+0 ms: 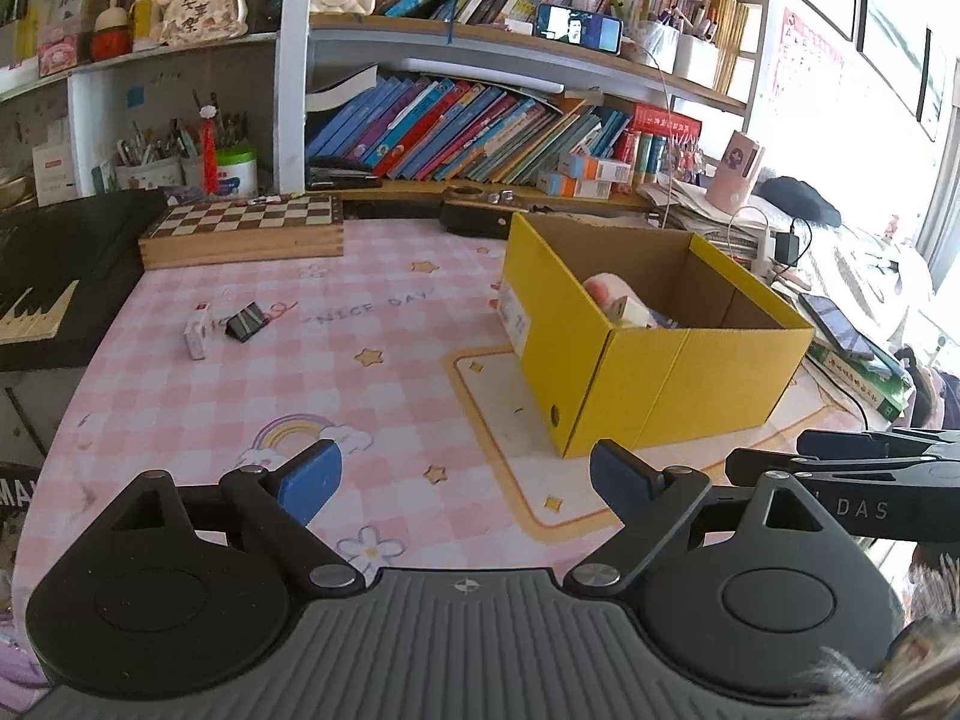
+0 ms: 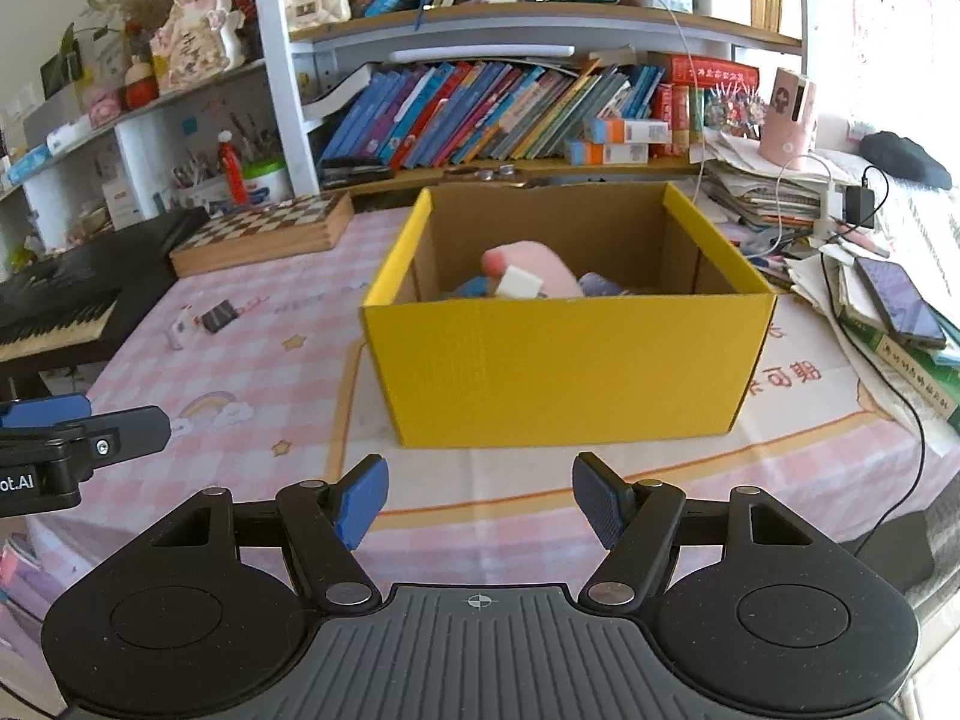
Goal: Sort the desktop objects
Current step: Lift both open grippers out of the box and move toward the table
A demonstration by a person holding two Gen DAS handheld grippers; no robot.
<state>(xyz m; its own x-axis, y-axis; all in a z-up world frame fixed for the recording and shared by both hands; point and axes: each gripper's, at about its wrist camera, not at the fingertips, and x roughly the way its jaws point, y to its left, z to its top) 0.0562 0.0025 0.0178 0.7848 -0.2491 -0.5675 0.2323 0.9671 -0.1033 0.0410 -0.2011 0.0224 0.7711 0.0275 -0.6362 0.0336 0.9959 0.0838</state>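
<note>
Both the left gripper (image 1: 465, 471) and the right gripper (image 2: 480, 501) are being held spread and empty over the pink mat (image 1: 372, 396). A pink toy (image 2: 528, 267) is being kept inside the yellow box (image 2: 564, 372), while a binder clip (image 1: 246, 322) is being left well apart on the mat.

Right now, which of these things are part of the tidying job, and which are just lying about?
Part of the job:
- yellow box, already holding a pink item
- black binder clip on the mat
- small white item beside it
- both tongs, empty: left, right

Just lying about:
- chessboard
- keyboard
- shelf books
- phone
</note>
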